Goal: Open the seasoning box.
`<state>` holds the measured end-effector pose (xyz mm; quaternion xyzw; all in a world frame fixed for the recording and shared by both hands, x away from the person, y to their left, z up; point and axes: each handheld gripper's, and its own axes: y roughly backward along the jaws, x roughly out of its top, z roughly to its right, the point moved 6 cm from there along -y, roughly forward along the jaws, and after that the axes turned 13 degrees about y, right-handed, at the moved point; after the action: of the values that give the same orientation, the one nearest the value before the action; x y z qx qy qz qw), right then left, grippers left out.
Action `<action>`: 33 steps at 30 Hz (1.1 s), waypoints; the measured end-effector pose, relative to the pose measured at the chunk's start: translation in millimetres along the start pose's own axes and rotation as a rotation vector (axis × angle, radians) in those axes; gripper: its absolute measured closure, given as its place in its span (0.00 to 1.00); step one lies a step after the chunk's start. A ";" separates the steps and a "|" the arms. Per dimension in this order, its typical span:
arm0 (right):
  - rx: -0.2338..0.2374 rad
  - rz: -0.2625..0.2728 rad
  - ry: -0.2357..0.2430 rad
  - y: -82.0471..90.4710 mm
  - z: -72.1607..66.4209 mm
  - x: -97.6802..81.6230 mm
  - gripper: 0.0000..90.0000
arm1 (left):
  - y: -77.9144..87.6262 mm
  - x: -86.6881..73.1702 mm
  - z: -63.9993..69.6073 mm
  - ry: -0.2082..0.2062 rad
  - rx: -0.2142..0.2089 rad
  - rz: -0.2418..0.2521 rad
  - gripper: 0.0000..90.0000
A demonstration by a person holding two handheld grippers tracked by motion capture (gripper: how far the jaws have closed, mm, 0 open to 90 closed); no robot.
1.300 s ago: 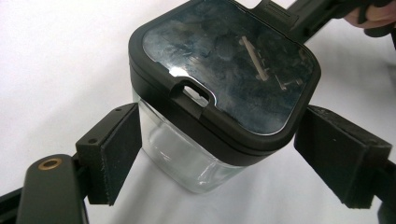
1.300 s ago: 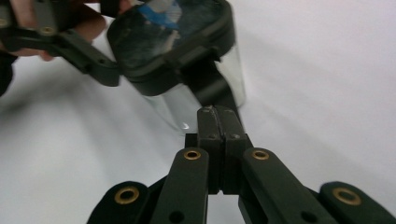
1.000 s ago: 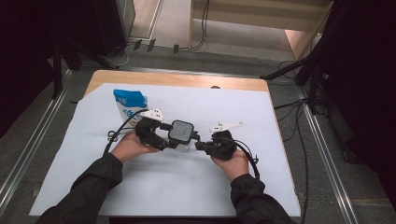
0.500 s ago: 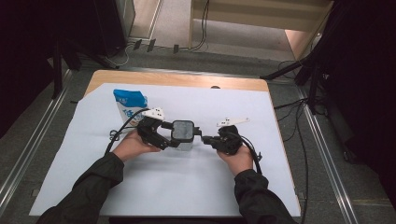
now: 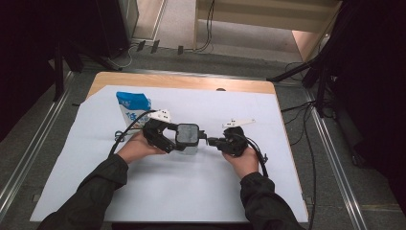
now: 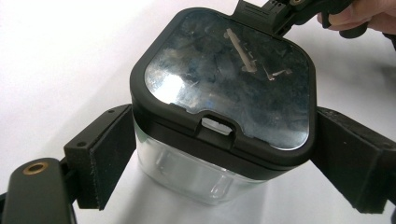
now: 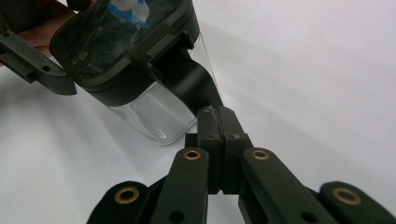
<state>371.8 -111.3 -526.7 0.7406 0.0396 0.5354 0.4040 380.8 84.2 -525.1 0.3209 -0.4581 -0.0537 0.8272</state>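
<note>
**Lidded clear container, held at mid-table**

Blue-white carton (image 5: pixel 133 106): far left, upright, print unreadable. Left gripper (image 5: pixel 168 139): 2 jaws clamped on container (image 5: pixel 187 138) sides; contents hidden under glare. Right gripper (image 5: pixel 210 141): jaws pressed together, tips at the lid's right edge, contact unclear.

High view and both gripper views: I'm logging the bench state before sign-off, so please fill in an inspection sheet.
Surface: white sheet over a wooden table.
Job's things: clear container with black lid, tilted.
Clutter: blue-and-white carton behind the left hand.
Grippers: left tongs flank the container's sides; right tongs shut, tips at the lid's edge tab.
Cables: one trails from each gripper; more on the floor.
Surroundings: grey floor, metal rails, dark stands.
</note>
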 end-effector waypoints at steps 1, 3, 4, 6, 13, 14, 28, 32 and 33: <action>0.001 0.000 0.000 0.0 0.0 0.0 1.00 | 0.3 0.1 0.1 -0.002 0.001 -0.005 0.13; -0.001 0.000 0.001 0.0 -0.1 0.1 1.00 | 0.6 0.6 0.4 -0.001 0.003 -0.003 0.13; -0.001 -0.001 -0.001 0.2 -0.1 0.0 1.00 | 1.4 1.3 0.6 0.001 0.003 0.003 0.13; 0.000 -0.001 0.002 0.1 0.1 0.1 1.00 | 1.9 1.9 1.4 0.002 0.003 0.004 0.13; 0.002 -0.004 0.001 0.3 0.1 0.2 1.00 | 11.9 9.3 3.2 0.033 -0.028 0.054 0.16; 0.002 -0.003 0.000 0.3 0.1 0.2 1.00 | 14.8 10.8 3.6 0.033 -0.031 0.063 0.17; 0.000 -0.004 -0.003 0.3 -0.4 0.0 1.00 | 0.7 -1.4 0.0 -0.013 0.016 -0.020 0.14; 0.001 -0.005 0.000 -0.1 -0.2 -0.3 1.00 | 0.1 -1.6 -0.2 -0.002 0.011 -0.014 0.14; 0.001 -0.006 0.001 0.0 -0.2 -0.3 1.00 | 0.2 -1.5 -0.1 -0.005 0.013 -0.015 0.14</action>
<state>371.5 -111.3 -526.9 0.7403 0.0425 0.5346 0.4054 380.0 85.0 -526.0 0.3293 -0.4579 -0.0575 0.8237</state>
